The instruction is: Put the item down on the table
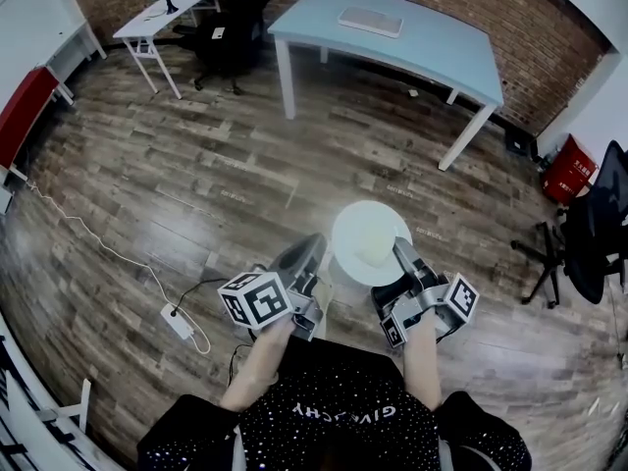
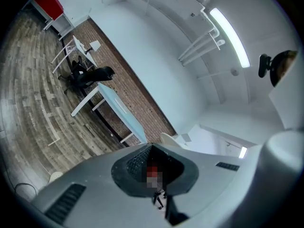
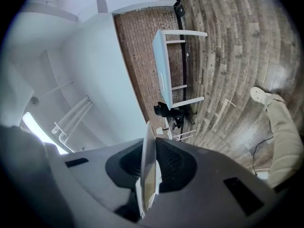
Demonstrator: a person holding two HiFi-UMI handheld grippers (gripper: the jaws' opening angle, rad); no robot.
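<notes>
A round white plate [image 1: 368, 238] hangs above the wooden floor in front of the person. My right gripper [image 1: 401, 250] is shut on its right rim; in the right gripper view the plate [image 3: 148, 167] shows edge-on, pinched between the two grey jaws of that gripper [image 3: 150, 144]. My left gripper [image 1: 311, 246] floats just left of the plate, and its jaws [image 2: 149, 148] meet with nothing between them. The light blue table [image 1: 392, 47] stands well ahead by the brick wall, with a flat pale keyboard-like thing [image 1: 370, 21] on it. It also appears in both gripper views, far off.
A white desk [image 1: 162, 18] with a lamp and a black office chair [image 1: 235, 27] stand at the back left. A red cabinet [image 1: 25, 106] is at the left, a red box [image 1: 569, 170] and another black chair [image 1: 599, 224] at the right. A power strip [image 1: 177, 320] with cable lies on the floor.
</notes>
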